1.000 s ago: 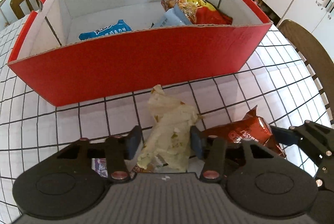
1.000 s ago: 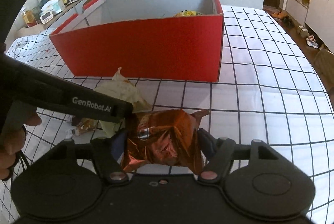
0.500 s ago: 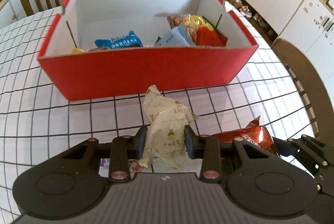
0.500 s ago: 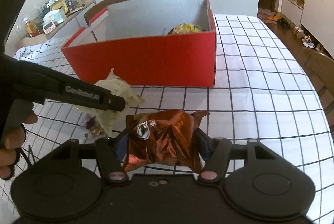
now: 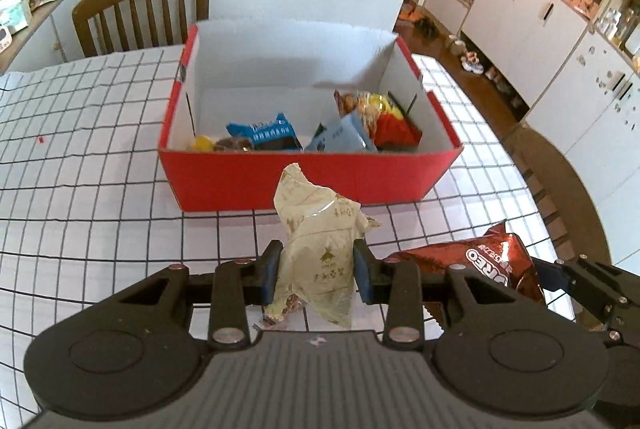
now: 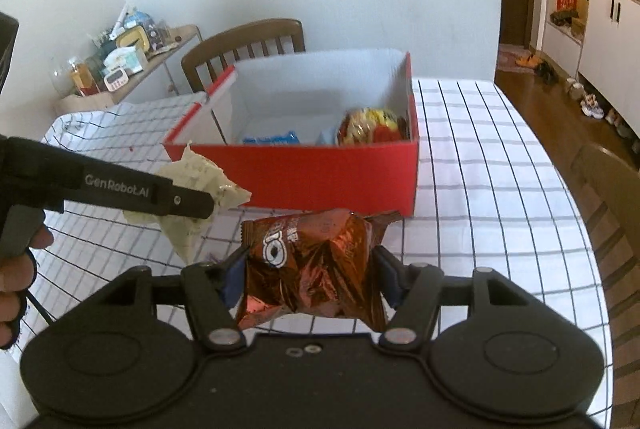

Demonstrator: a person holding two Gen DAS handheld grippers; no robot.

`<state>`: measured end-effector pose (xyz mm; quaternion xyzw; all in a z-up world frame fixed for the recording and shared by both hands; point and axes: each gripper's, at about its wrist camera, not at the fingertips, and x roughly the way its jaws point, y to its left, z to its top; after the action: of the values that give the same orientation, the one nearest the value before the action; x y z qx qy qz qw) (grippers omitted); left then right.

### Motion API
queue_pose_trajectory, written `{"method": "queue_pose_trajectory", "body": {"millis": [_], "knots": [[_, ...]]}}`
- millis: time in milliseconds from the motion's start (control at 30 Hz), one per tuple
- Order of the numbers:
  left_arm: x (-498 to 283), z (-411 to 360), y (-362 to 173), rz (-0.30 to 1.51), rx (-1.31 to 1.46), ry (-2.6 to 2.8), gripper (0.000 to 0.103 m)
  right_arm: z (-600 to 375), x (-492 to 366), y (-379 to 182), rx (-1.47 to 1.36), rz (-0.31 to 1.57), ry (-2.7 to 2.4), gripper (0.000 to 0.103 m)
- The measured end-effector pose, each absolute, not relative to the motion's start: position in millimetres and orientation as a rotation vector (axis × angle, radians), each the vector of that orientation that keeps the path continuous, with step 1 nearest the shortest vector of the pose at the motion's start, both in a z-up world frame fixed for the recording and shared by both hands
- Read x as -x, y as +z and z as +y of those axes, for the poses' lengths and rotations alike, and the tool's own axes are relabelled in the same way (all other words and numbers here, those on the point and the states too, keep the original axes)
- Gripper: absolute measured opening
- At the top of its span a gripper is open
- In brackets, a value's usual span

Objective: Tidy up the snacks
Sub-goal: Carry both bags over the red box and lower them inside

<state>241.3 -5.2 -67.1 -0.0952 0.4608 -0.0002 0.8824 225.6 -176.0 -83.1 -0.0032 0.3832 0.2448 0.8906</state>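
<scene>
Open-topped red box [image 5: 304,185] ahead, bare floor at its back, snack packets [image 5: 320,133] crowding the front

Bright, even daylight, soft shadows, strong fisheye bending at edges, slight blur.

Glossy crinkled foil Oreo bag [image 6: 316,265]; matt cardboard box [image 5: 304,181] (red outside); wooden chair [image 5: 148,9].

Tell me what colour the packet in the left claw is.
Pale cream-yellow packet with faint brownish print, clearest in the left wrist view.
</scene>
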Motion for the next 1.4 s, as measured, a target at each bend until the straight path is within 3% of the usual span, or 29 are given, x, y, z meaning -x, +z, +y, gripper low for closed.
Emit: {"method": "queue_pose_trajectory", "body": {"millis": [767,1400], "knots": [[-286,19,-2,0.838,0.149,0.052,0.037,-138,-287,-18,0.052,0.657,0.535,0.063],[-374,46,-47,0.949,0.147,0.141,0.037,-109,-388,-62,0.074,0.788,0.481,0.064]]}}
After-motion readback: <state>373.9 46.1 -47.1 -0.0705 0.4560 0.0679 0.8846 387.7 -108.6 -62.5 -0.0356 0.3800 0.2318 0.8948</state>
